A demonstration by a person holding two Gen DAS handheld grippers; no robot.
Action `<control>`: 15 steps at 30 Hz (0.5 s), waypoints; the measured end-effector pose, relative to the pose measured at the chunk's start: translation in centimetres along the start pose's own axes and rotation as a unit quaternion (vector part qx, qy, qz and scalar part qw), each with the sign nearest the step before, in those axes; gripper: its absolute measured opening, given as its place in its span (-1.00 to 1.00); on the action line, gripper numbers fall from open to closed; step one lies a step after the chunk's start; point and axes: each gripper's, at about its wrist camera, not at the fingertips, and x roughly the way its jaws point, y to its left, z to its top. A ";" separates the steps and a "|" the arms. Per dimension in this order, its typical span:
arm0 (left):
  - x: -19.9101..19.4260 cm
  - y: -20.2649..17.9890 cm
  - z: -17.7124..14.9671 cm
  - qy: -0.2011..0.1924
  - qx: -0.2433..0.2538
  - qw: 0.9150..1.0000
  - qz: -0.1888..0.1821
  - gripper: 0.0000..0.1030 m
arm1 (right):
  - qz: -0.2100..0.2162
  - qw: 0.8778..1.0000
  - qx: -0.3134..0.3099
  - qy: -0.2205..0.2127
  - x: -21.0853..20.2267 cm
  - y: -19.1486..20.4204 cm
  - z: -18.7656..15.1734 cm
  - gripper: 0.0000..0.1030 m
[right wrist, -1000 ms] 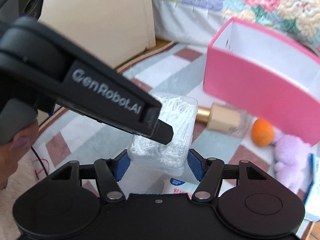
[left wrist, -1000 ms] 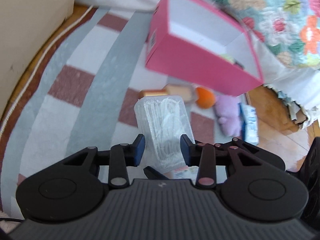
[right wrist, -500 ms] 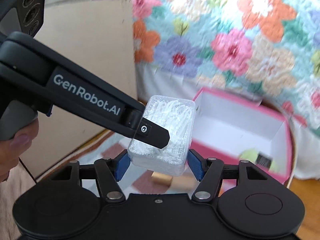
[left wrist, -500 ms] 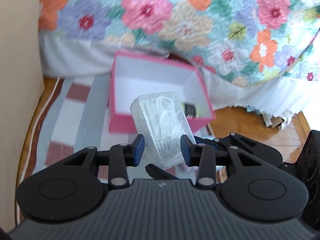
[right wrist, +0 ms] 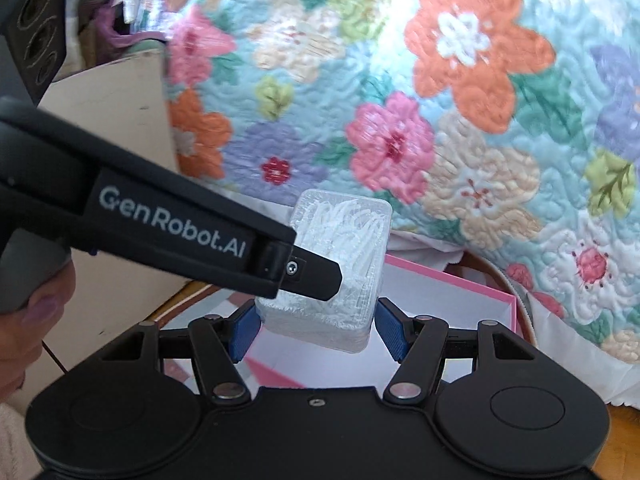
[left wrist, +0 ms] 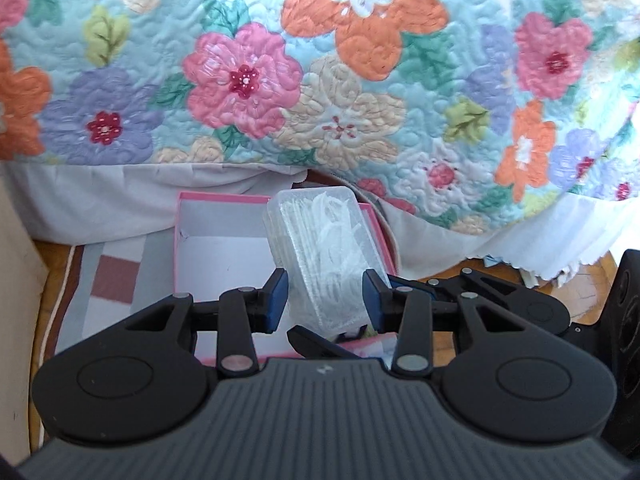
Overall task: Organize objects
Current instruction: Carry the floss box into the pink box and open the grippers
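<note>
While hanging just above the open pink box, clamped from two sides by left gripper and right gripper, seemingly to steady the slippery clear case of white picks for lowering inside.

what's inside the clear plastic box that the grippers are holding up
The clear plastic box is packed with thin white pieces, too tangled to identify. The left gripper covers part of its side.
</note>
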 end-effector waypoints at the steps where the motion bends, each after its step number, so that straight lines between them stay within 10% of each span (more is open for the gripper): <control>1: 1.1 0.0 0.5 0.004 0.001 1.000 0.003 -0.25 | 0.003 1.000 0.011 0.007 1.0 -0.9 0.2 0.31; 15: 17.9 3.5 1.6 0.075 -0.072 0.994 -0.025 -0.24 | -0.018 0.988 0.100 0.118 13.5 -9.6 -1.7 0.31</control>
